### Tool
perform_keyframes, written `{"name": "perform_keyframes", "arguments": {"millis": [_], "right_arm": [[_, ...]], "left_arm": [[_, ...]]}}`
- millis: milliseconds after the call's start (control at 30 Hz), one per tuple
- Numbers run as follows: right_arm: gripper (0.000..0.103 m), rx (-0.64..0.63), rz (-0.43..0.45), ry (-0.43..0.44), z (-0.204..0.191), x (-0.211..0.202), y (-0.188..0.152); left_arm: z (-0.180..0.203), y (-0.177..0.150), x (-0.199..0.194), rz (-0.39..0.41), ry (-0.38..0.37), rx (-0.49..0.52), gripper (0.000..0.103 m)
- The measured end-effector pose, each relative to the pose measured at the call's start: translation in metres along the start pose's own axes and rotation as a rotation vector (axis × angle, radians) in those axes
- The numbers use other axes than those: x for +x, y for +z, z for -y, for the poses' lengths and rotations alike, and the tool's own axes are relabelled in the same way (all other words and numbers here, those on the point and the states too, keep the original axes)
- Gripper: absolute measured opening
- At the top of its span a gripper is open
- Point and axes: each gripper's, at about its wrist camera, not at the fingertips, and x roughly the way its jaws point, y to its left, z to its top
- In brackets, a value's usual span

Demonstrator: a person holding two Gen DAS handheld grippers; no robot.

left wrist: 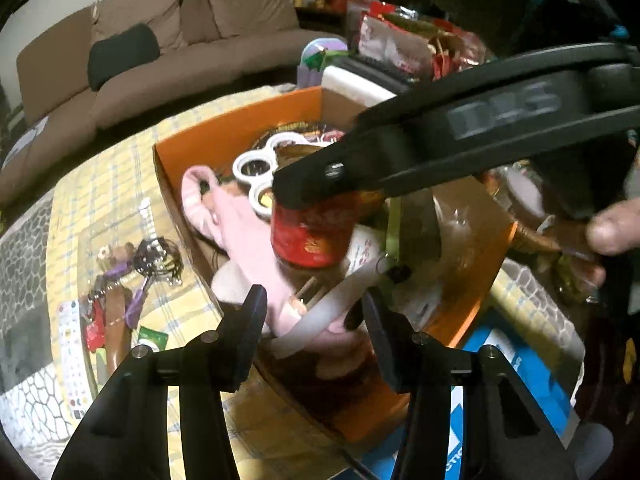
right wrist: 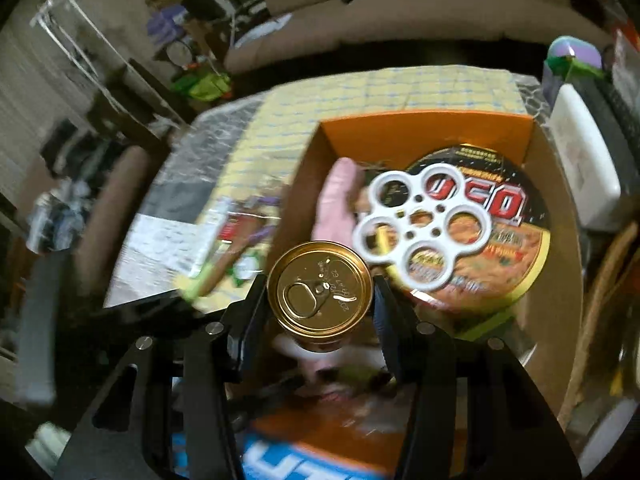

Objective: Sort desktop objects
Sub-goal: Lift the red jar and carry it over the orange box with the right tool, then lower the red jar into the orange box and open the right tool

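Yellow checked cloth (left wrist: 120, 184) covers the table, with a brown sofa (left wrist: 168, 40) behind it and an orange-rimmed cardboard box (right wrist: 424, 126) standing on the cloth. From the right wrist view, the right gripper (right wrist: 320, 304) pinches a gold-lidded can (right wrist: 320, 294) upright, one finger on each side of it, above the near left corner of the box. In the left wrist view the same can shows its red label (left wrist: 312, 232), with the right gripper's black fingers reaching in from the right and a person's thumb (left wrist: 612, 228) behind them. The left gripper (left wrist: 314, 312) hangs over the near part of the box, its jaws about half spread; pink fabric (left wrist: 248, 236) and a white strip (left wrist: 320, 312) lie between the fingertips, but whether the pads press on them I cannot tell. Inside the box, a white plastic ring carrier (right wrist: 420, 228) lies on a round instant noodle bowl (right wrist: 504, 240) that fills the far right part, leaving little bare floor. A blue-and-white carton (left wrist: 520, 368) touches the box's near right wall. Left of the box, the cloth holds a loose cluster of small items (left wrist: 132, 280) near the table's left edge, with open cloth between them and the box wall. White and black containers (right wrist: 584, 152) crowd the box's right side.
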Motion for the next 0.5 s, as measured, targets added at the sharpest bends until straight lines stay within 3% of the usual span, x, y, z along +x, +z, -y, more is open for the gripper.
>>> {"name": "perform_keyframes", "arguments": {"millis": [233, 333, 400, 500], "right_arm": [[0.048, -0.139, -0.034, -0.104, -0.015, 0.040, -0.003], [0.048, -0.135, -0.056, -0.079, -0.011, 0.049, 0.003], [0.048, -0.136, -0.080, -0.051, -0.010, 0.054, 0.009], [0.048, -0.167, -0.081, -0.078, -0.013, 0.059, 0.010]], "left_arm": [[-0.012, -0.005, -0.002, 0.008, -0.043, -0.053, 0.054], [-0.009, -0.004, -0.002, 0.003, -0.038, -0.046, 0.056], [-0.005, -0.004, -0.002, 0.001, -0.039, -0.036, 0.063], [-0.001, -0.003, -0.001, 0.000, -0.025, -0.023, 0.064]]}}
